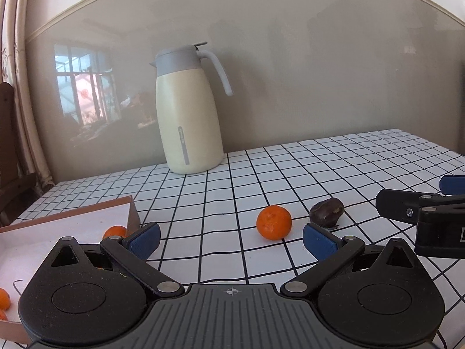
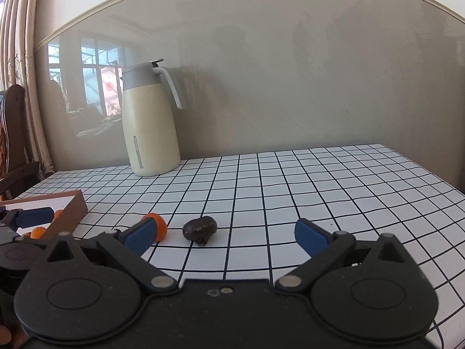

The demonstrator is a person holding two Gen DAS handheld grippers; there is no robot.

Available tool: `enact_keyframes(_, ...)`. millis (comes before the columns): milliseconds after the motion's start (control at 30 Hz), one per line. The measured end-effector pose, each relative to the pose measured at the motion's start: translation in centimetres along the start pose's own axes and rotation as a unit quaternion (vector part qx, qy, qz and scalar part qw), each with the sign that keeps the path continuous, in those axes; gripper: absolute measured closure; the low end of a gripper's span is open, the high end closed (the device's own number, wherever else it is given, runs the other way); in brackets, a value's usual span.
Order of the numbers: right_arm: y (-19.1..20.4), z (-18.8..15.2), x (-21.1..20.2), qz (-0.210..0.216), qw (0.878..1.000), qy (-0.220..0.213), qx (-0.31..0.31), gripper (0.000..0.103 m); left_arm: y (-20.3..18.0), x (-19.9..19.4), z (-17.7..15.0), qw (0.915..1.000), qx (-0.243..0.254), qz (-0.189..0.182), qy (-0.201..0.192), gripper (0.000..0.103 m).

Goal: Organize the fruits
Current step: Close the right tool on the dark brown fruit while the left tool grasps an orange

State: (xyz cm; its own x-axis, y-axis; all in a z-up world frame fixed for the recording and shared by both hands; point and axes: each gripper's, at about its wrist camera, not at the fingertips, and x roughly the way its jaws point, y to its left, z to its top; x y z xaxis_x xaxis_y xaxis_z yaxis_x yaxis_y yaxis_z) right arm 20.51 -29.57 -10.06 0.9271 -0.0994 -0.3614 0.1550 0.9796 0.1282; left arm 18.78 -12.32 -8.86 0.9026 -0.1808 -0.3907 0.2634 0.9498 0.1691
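dark fruit (image 2: 200, 228) — long axis left-right, beside tangerine (image 2: 158, 226)

Glossy cream jug (image 1: 190, 113); dimpled orange (image 1: 273, 222); matt cardboard box (image 1: 72, 218).

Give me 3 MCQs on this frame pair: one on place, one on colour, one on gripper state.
1. Where does the dark fruit lie?
A. in the box
B. on the checked tablecloth, right of the loose orange
C. on top of the jug

2. What colour is the body of the jug?
A. cream
B. red
C. black

3. How does the left gripper stand?
A. shut on an orange
B. shut and empty
C. open, holding nothing

Answers:
1. B: it sits on the tablecloth beside the loose orange, outside the box.
2. A: the body is cream under a grey lid.
3. C: its blue pads are wide apart with bare cloth between; the right gripper stands open too.
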Motion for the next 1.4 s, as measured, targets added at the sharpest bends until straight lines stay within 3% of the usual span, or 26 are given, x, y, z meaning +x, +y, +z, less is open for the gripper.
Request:
enact_keyframes(633,0.1,0.8,2.6,0.028,0.999,0.036,0.003,0.031,-1.1,2.8,0.3,0.9995,-0.01,-0.008,0.029,0.0)
enact_keyframes(767,0.2,1.2,3.5,0.042,0.998,0.054,0.0,0.048,-0.9,3.7,0.3,0.9989,-0.017,-0.011,0.043,0.014)
enact_keyframes(967,0.2,1.4,5.1,0.054,0.995,0.078,-0.005,0.05,-0.9,4.8,0.7,0.9983,-0.019,-0.024,0.049,0.014)
enact_keyframes(1100,0.1,1.6,6.1,0.061,0.994,0.087,-0.008,0.058,-1.4,5.7,0.7,0.9972,-0.023,-0.038,0.06,0.014)
enact_keyframes(1300,-0.6,1.8,7.7,0.073,0.992,0.108,0.006,0.059,-2.0,7.3,1.0,0.9951,-0.028,-0.052,0.079,0.023)
enact_keyframes(1367,-0.6,1.8,7.9,0.073,0.991,0.108,0.009,0.059,-1.9,7.7,1.1,0.9938,-0.036,-0.062,0.085,0.034)
enact_keyframes(1400,-0.7,1.8,8.0,0.075,0.991,0.108,0.011,0.059,-1.9,7.8,1.2,0.9938,-0.037,-0.062,0.085,0.036)
